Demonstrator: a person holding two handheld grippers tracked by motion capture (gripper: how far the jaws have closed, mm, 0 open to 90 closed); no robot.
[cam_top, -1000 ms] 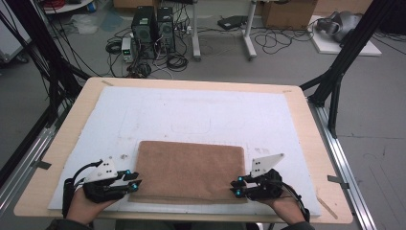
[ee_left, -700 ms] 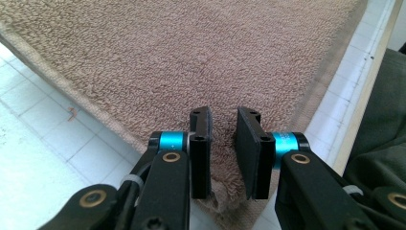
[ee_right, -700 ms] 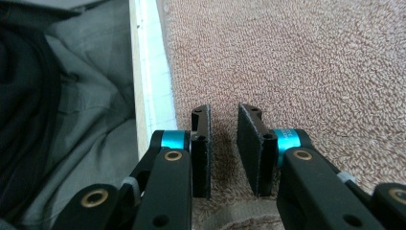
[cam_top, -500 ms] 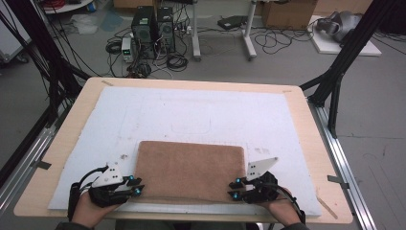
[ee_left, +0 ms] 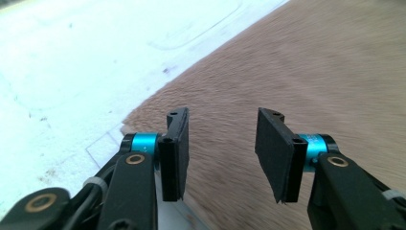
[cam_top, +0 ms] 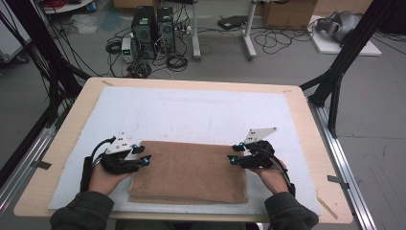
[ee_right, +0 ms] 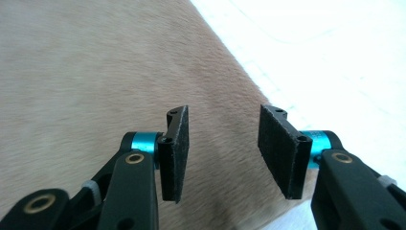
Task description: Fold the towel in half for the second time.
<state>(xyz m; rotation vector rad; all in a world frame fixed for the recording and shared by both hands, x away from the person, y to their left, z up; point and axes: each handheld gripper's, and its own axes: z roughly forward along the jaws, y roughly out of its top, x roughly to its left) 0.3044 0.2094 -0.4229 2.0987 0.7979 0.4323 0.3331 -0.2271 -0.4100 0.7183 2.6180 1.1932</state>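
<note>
A brown folded cloth [cam_top: 189, 170] lies flat on the white mat [cam_top: 191, 110] near the table's front edge. My left gripper [cam_top: 142, 155] hovers over the cloth's left side close to its far corner. Its jaws have just been opening, and they stand apart with nothing between the pads. In the left gripper view the gripper [ee_left: 222, 153] looks down on the cloth [ee_left: 297, 72] and its edge. My right gripper [cam_top: 234, 154] mirrors it at the cloth's right side, also just opened and holding nothing. The right gripper view shows the gripper [ee_right: 222, 153] above the cloth [ee_right: 95, 72].
The wooden table [cam_top: 76, 120] has bare mat across its far half. Black frame legs [cam_top: 335, 76] stand at the far right and far left corners. Computers and cables [cam_top: 153, 33] sit on the floor beyond the table.
Both hands have slid from the cloth's near corners away from the person, toward its far edge. Both pairs of jaws stand wider than before. The cloth's outline looks unchanged.
</note>
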